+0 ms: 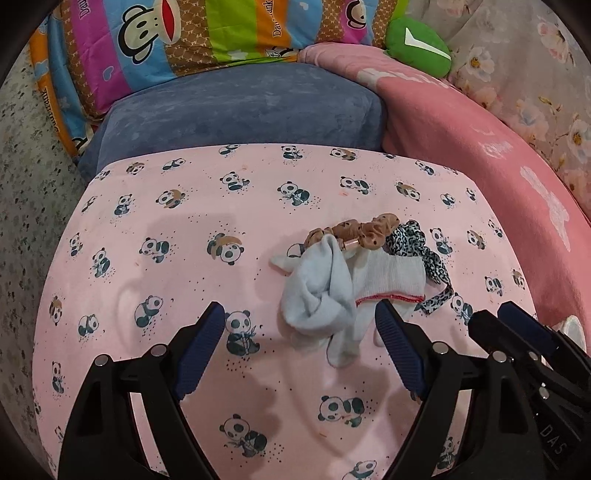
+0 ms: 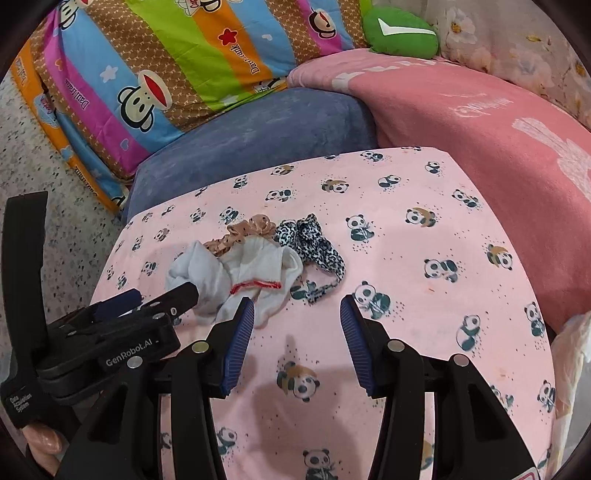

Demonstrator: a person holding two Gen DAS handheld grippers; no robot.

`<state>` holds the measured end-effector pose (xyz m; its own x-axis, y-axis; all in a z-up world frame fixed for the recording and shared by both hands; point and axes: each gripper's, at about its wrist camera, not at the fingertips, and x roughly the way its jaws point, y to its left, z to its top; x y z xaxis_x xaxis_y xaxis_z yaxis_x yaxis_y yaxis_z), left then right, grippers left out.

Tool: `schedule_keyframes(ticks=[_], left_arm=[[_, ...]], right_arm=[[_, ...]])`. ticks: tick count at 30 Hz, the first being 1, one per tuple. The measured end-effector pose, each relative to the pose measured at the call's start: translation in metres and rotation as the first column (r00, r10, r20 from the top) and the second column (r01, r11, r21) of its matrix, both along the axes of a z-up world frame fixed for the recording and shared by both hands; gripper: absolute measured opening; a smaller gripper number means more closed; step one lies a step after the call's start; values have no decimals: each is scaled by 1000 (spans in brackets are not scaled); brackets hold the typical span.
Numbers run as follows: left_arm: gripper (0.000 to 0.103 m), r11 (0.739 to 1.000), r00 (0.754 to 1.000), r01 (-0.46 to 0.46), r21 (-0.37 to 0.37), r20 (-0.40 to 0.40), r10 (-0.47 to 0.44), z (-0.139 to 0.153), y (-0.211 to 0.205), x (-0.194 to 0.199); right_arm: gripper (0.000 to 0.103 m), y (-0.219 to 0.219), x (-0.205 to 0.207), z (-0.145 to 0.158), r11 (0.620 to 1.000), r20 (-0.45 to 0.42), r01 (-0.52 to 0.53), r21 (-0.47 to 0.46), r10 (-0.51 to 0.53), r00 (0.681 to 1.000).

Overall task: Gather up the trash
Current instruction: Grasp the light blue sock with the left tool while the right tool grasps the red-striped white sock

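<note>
A small heap lies on the pink panda-print cover (image 1: 184, 206) (image 2: 424, 258). It holds a pale blue sock (image 1: 317, 291) (image 2: 195, 269), a white sock with a red hem (image 1: 391, 273) (image 2: 258, 266), a brown dotted scrunchie (image 1: 369, 229) (image 2: 251, 225) and a leopard-print band (image 1: 410, 240) (image 2: 314, 240). My left gripper (image 1: 299, 321) (image 2: 159, 295) is open just short of the blue sock, whose near end lies between the fingertips without touching them. My right gripper (image 2: 297, 317) (image 1: 513, 321) stands open beside the heap, over bare cover, with nothing in it.
Behind the cover are a blue-grey cushion (image 1: 240, 107) (image 2: 258, 122) and a striped cartoon-monkey quilt (image 1: 147, 44) (image 2: 166, 55). A pink blanket (image 1: 480, 140) (image 2: 480, 122), a green plush (image 1: 417, 48) (image 2: 399, 33) and floral cloth (image 1: 535, 74) lie to the right. Speckled floor (image 1: 33, 184) runs along the left.
</note>
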<state>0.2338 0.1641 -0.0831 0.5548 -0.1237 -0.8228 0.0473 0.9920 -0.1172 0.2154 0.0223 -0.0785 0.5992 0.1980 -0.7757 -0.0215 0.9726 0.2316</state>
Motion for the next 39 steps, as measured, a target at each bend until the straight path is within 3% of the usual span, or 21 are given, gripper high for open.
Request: schedule_keyframes(ticks=[3,11,14,17,18,19,25,39], left_arm=[[74,1000,1000,4,-22,-4,-4,-3,2,9],[32,992,998,42,-117,-47,-48,-13,10,17],[31,991,998,43,-127,-38,-48,-12,14,11],[30,991,998,38,-126,-36,-42,-11,16,5],[30,992,999,35,-122,-36,-40,-10,15,3],[30,993,999,32,-116,-35,-37,-9,15,1],[29,994,999,32,-108,-22,-35,1,10,-17],[29,991,997,73,-115,11,-73,33,-18,-83]], right_arm=[[50,5,17,-4,1000,-3,-1,6,1,1000],[50,19,56,-22,1000,-41,-26,9,26,999],[46,21,63,-31,999,-67,-31,20,32,997],[23,23,67,-42,998,-106,-47,42,51,993],[10,23,67,-44,997,-113,-54,49,60,992],[7,24,66,-46,997,-119,-64,53,70,990],[5,26,37,-38,994,-78,-89,59,94,992],[5,-9,-64,11,992,11,-9,128,8,1000]])
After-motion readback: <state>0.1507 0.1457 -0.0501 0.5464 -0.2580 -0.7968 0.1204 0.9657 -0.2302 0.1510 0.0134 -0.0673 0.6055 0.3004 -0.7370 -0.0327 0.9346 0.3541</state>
